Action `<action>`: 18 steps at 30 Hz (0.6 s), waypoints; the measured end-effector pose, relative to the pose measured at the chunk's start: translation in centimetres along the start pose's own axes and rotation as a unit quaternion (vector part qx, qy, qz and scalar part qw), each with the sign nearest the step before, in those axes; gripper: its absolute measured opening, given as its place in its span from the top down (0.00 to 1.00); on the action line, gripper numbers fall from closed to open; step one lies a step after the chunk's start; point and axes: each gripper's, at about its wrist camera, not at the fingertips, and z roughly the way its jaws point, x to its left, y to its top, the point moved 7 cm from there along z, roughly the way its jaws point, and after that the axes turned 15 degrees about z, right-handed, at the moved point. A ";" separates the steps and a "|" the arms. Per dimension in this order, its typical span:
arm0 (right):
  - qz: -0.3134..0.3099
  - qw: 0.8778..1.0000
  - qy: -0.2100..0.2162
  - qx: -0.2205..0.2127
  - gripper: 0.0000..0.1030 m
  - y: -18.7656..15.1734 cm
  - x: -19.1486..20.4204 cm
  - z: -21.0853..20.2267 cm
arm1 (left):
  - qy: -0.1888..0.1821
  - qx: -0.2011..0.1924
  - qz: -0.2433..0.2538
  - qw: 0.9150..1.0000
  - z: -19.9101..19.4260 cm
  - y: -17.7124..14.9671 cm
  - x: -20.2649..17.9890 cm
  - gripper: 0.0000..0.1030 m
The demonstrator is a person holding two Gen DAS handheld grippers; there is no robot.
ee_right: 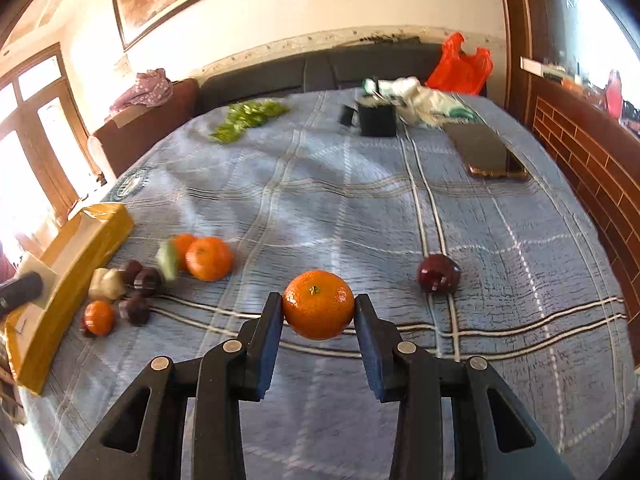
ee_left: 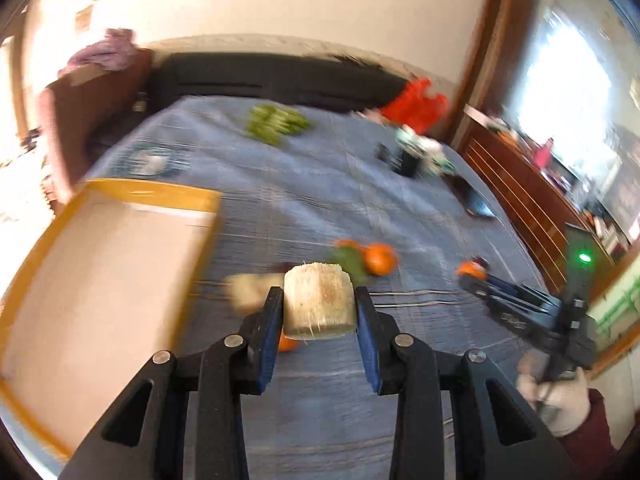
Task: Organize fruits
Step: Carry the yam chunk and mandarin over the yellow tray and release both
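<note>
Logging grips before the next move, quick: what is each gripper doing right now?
Left gripper: shut on a pale fibrous chunk.
Right gripper: shut on an orange.

Left wrist view motion-blurred overall: green pile [ee_left: 276,122] and red bag [ee_left: 416,104] smeared, box [ee_left: 100,264] cut off at the left edge. Small orange [ee_left: 289,343] mostly hidden behind the left claw [ee_left: 318,300]. Right wrist view: leafy green piece [ee_right: 168,260] blurred, kind unclear.
</note>
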 end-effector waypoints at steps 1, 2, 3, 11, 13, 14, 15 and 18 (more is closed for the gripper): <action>0.000 1.000 0.014 0.000 0.62 -0.1 1.1 -0.8 | 0.015 -0.002 -0.006 1.000 -0.9 -0.3 1.5 0.67; -0.007 1.000 0.029 0.001 0.62 -0.4 2.7 -1.7 | 0.030 -0.003 -0.012 0.999 -1.7 -0.7 3.0 0.67; -0.022 0.999 0.042 0.003 0.62 -0.7 4.6 -2.4 | 0.051 -0.002 -0.022 0.998 -2.8 -1.4 5.1 0.67; -0.106 0.974 0.182 0.088 0.61 -6.4 20.8 -4.0 | 0.132 0.039 -0.108 0.985 -4.8 -7.1 16.7 0.67; -0.117 0.965 0.202 0.115 0.61 -8.1 24.0 -3.1 | 0.142 0.056 -0.119 0.981 -4.3 -8.6 18.4 0.67; -0.127 0.961 0.209 0.128 0.61 -9.0 25.7 -2.6 | 0.147 0.064 -0.121 0.980 -4.0 -9.1 19.2 0.67; -0.135 0.958 0.212 0.136 0.61 -9.8 26.8 -2.1 | 0.153 0.071 -0.124 0.978 -3.7 -9.7 20.0 0.67; -0.161 0.949 0.213 0.169 0.61 -12.7 30.3 -0.3 | 0.153 0.081 -0.133 0.976 -3.3 -11.0 21.2 0.67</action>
